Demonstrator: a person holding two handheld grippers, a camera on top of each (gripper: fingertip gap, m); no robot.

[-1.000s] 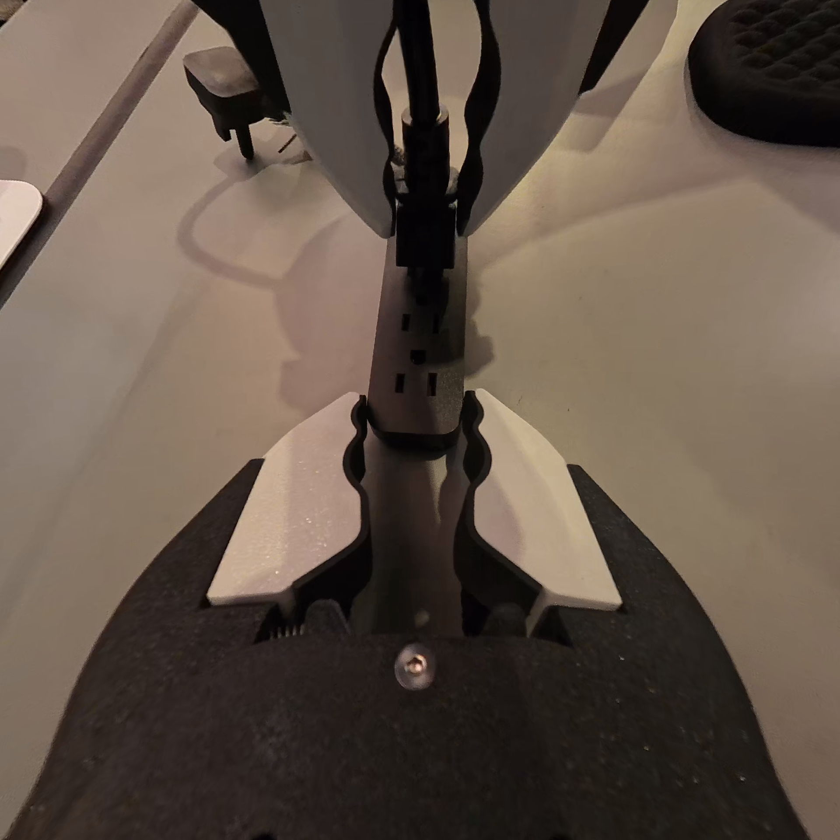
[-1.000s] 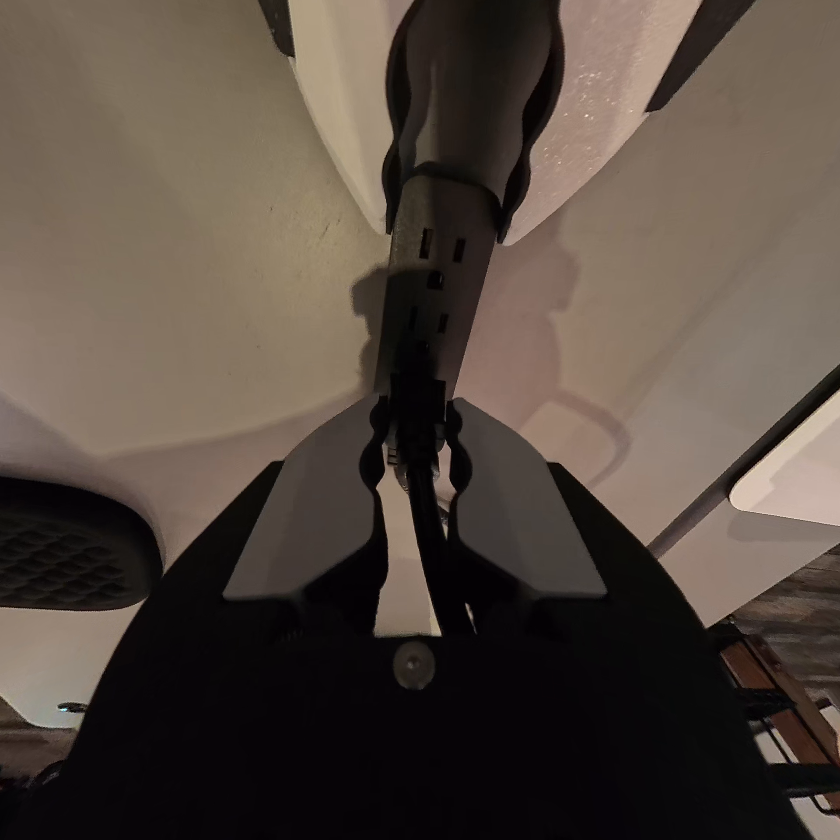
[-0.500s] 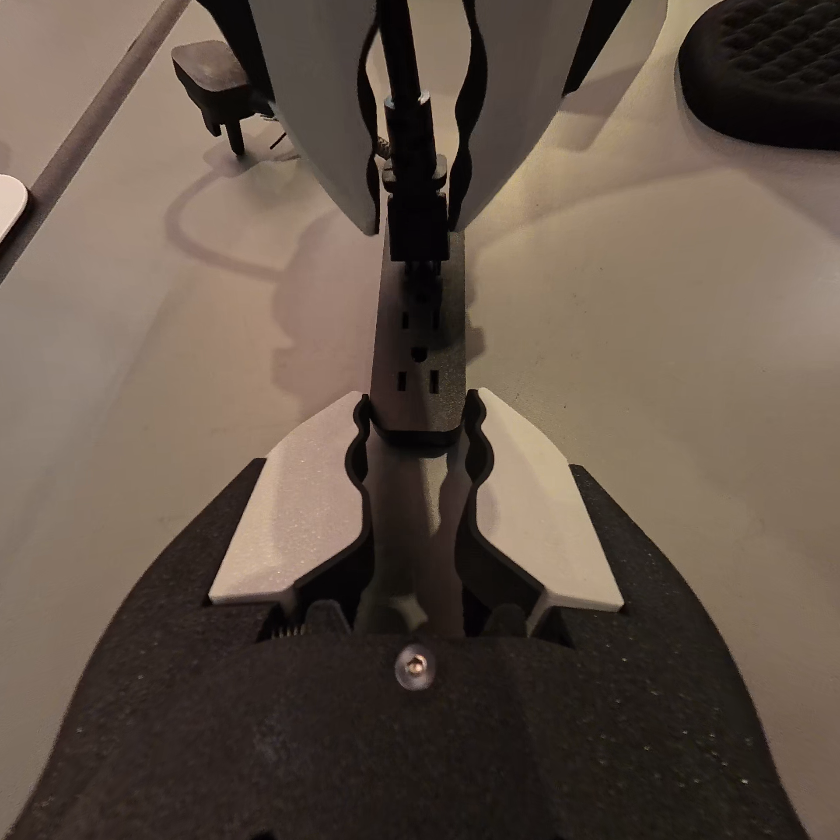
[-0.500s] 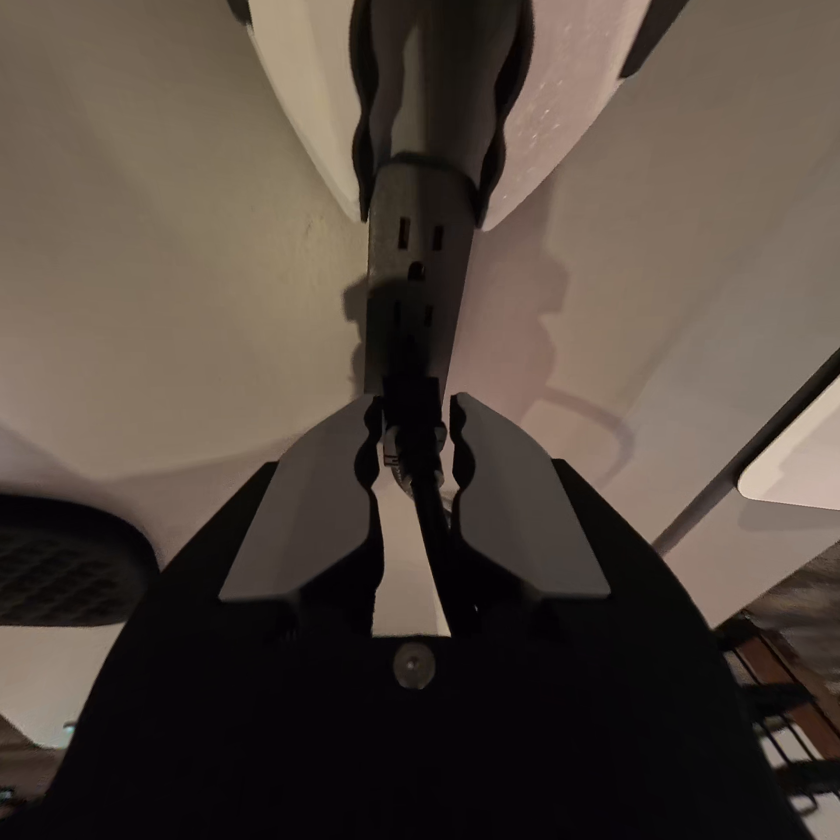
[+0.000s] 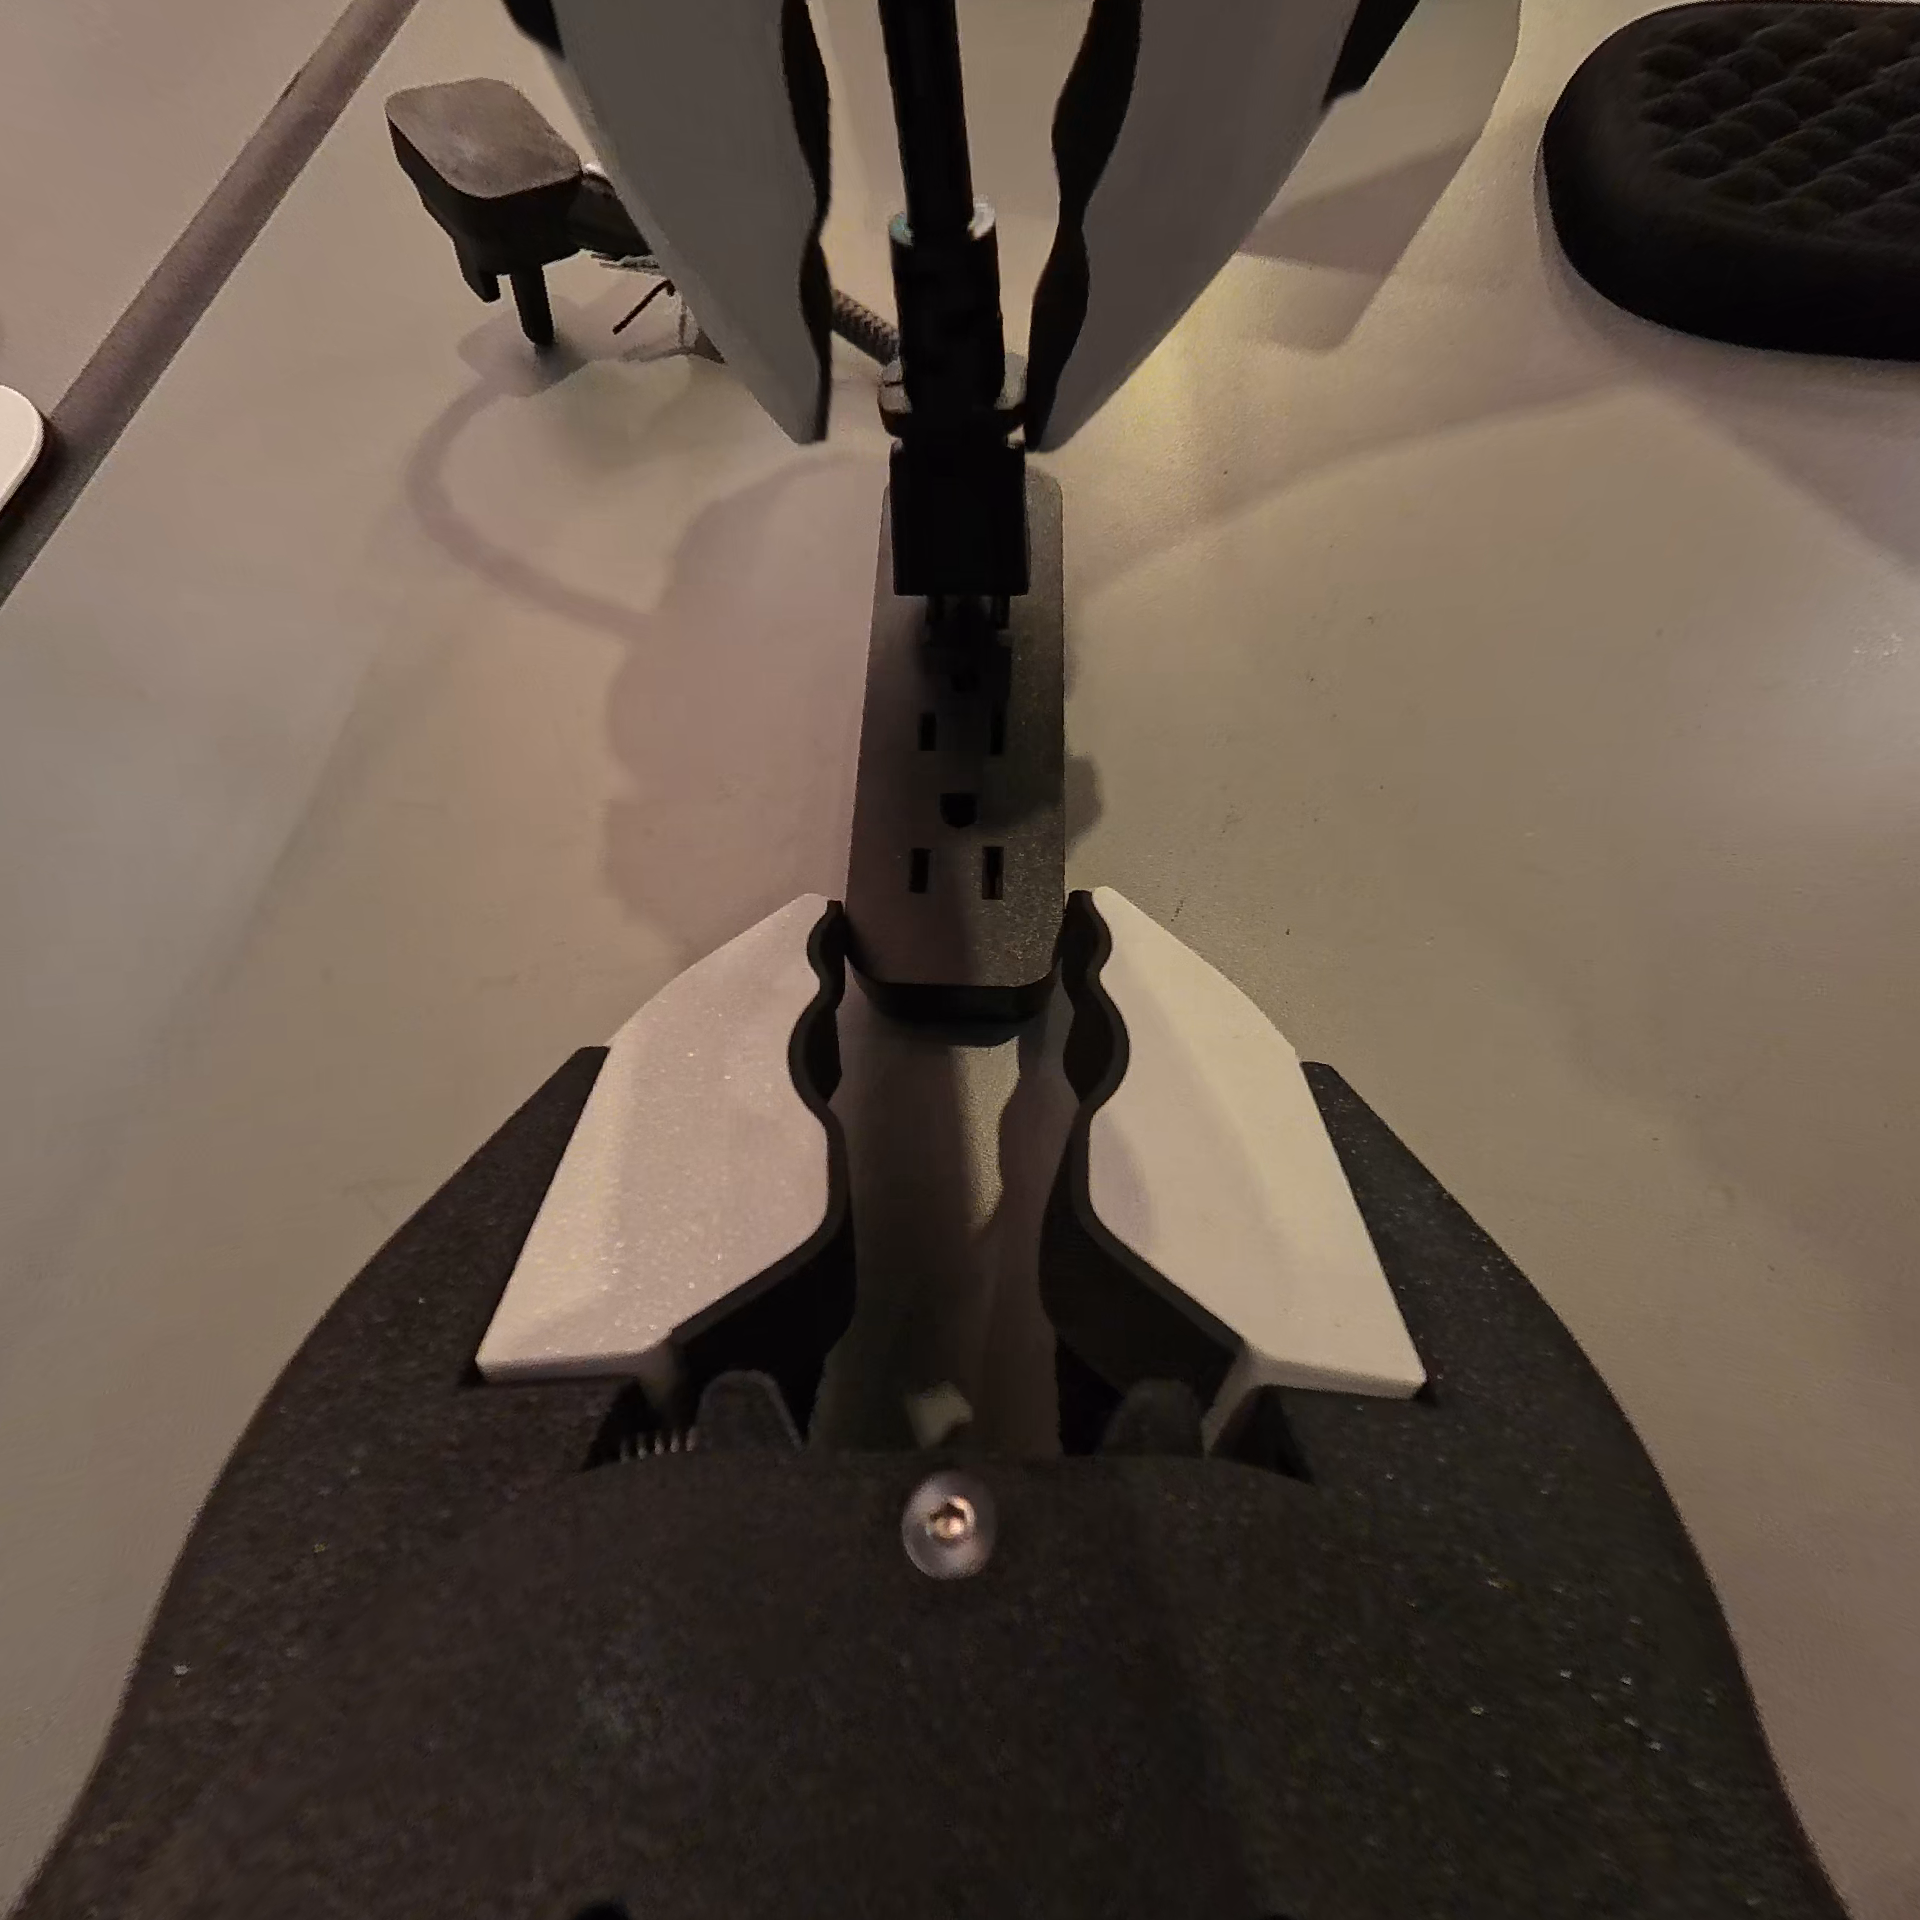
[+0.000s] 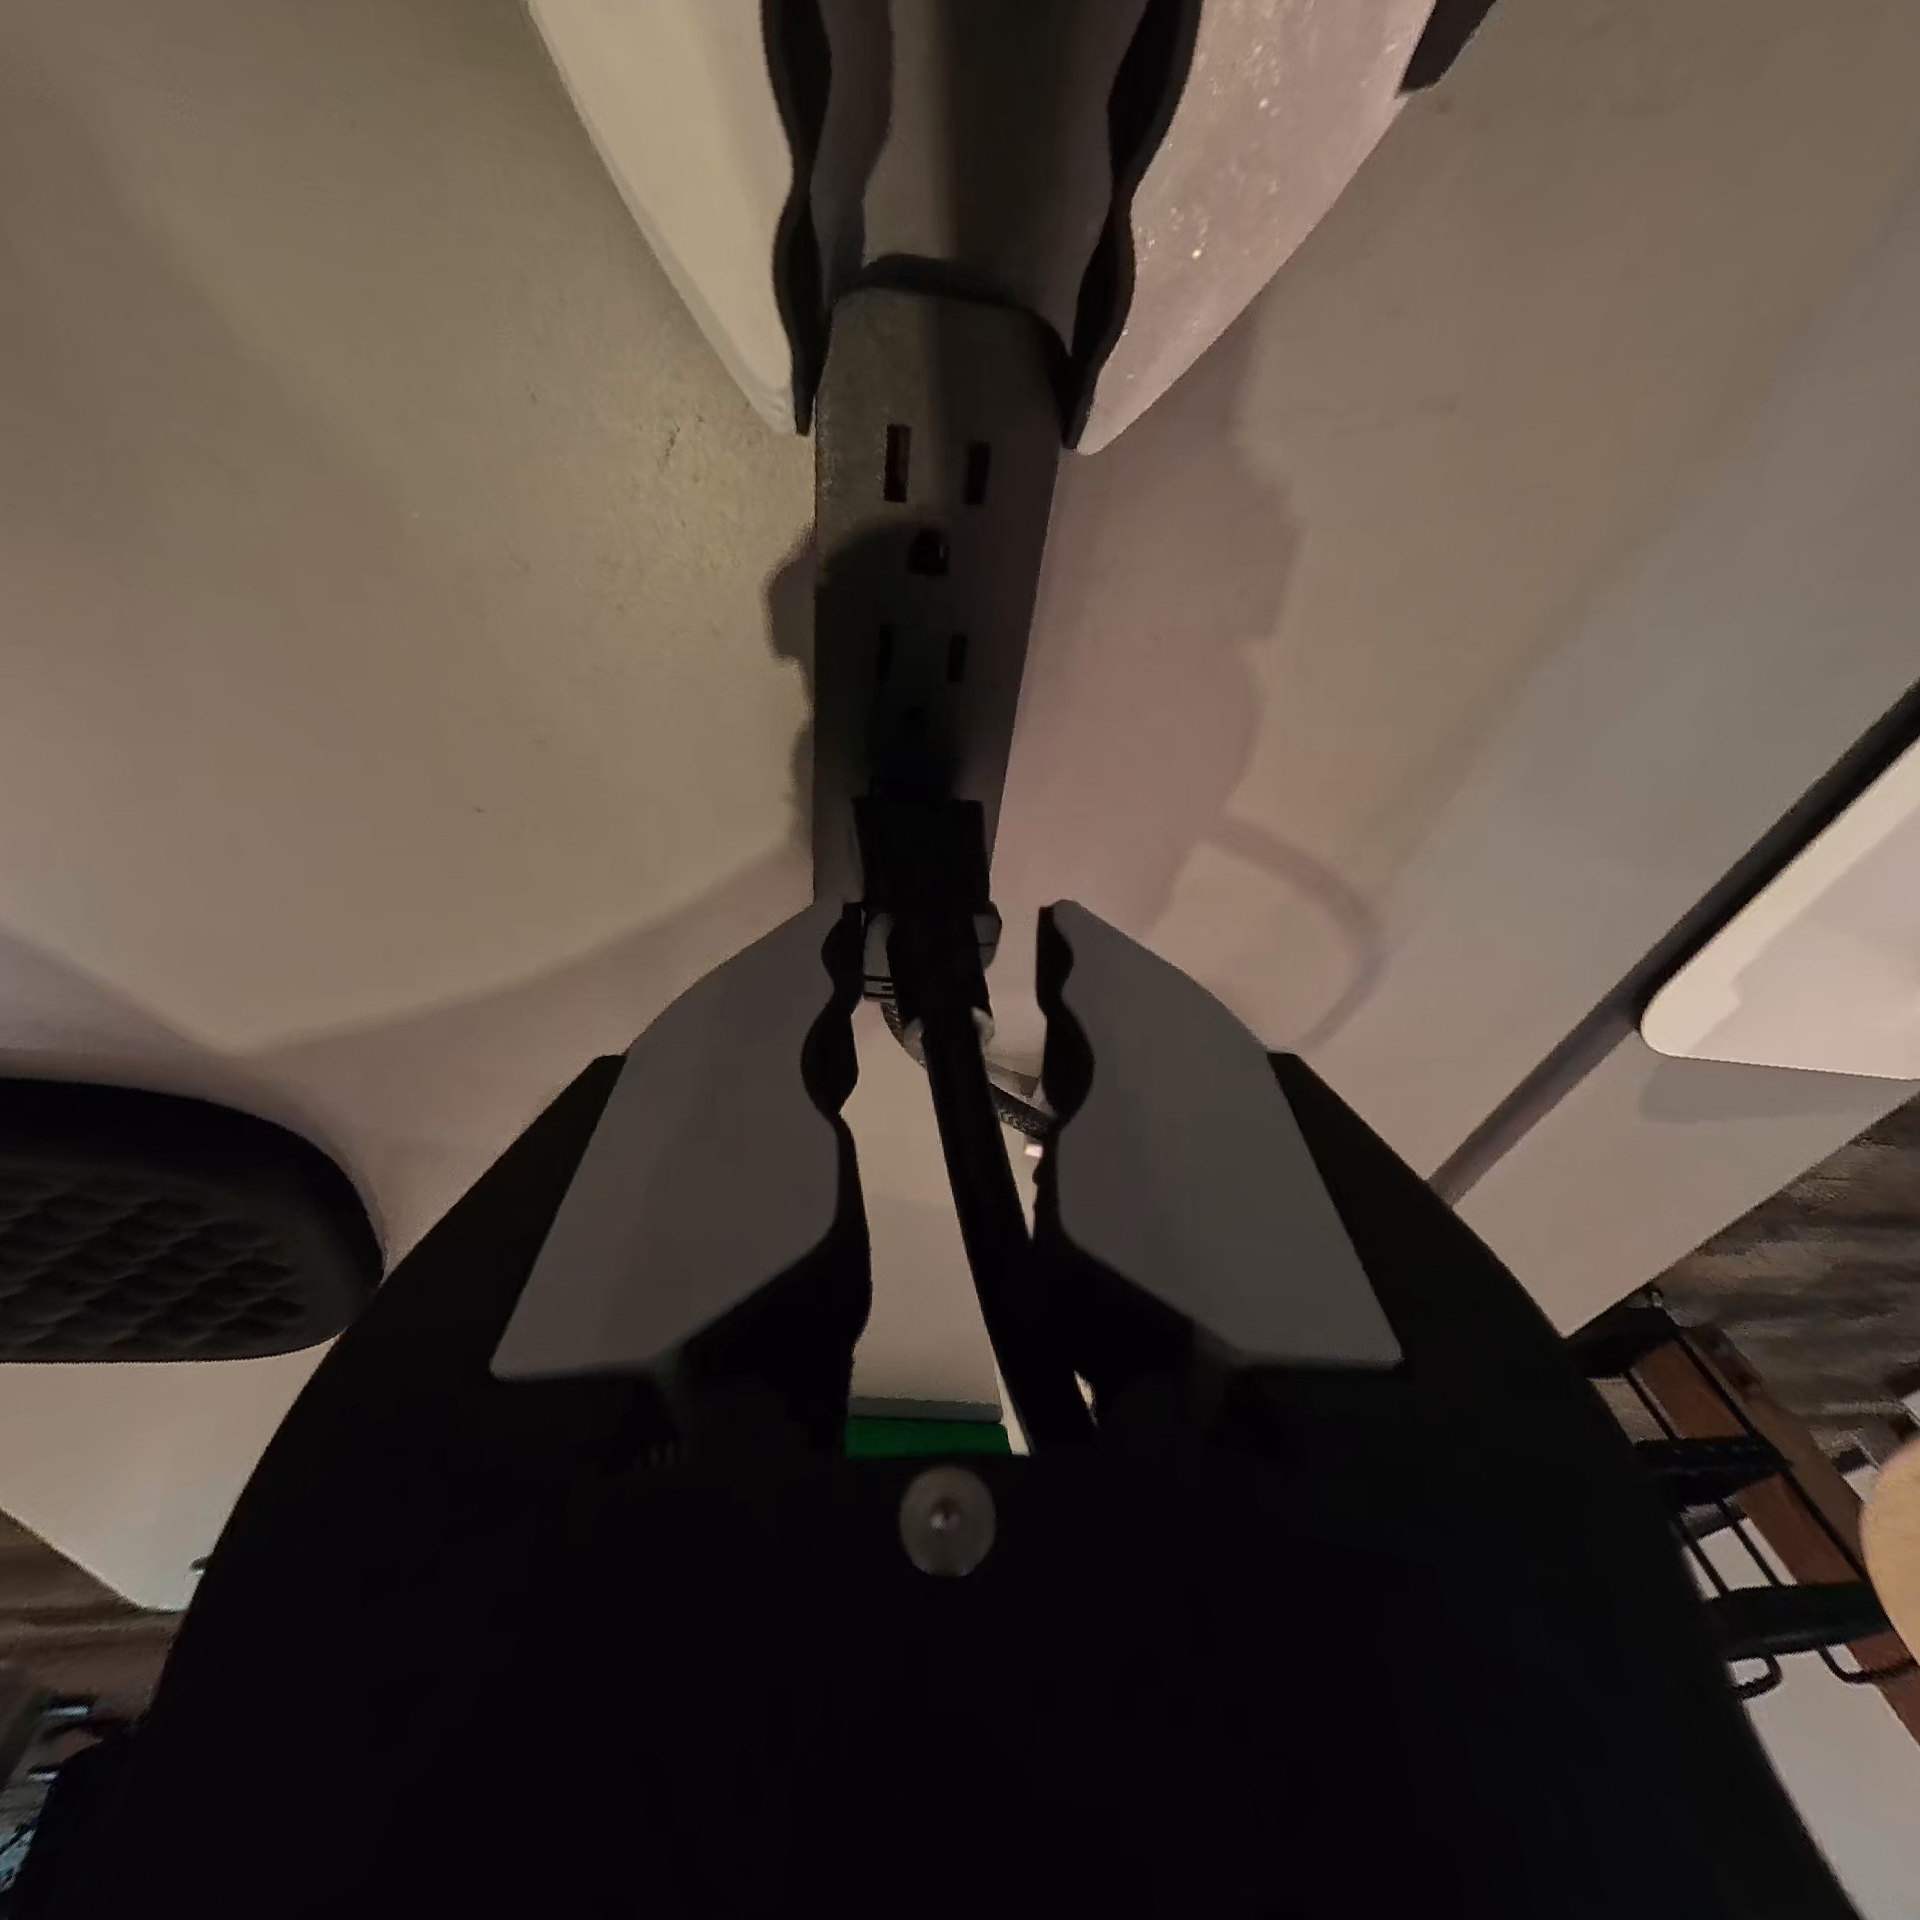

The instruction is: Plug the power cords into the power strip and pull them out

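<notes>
Two grippers face each other along the power strip, which lies flat in the middle of my table. My left gripper clenches its near end. My right gripper is released around the black plug, whose cord runs between the fingers. A second plug lies toward the far left edge, and a black pad at the far right corner.

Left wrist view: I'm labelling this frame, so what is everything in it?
power strip: one, dark grey, centre of table
plug: one, black, at the strip's far outlet, prongs showing
cord: one, black, rising from that plug
spare plug: one, black, far left
mat: one, black, far right
table: one, pale
left gripper: one, white fingers, clamping the strip's near end
right gripper: one, white fingers, either side of the plug
</notes>
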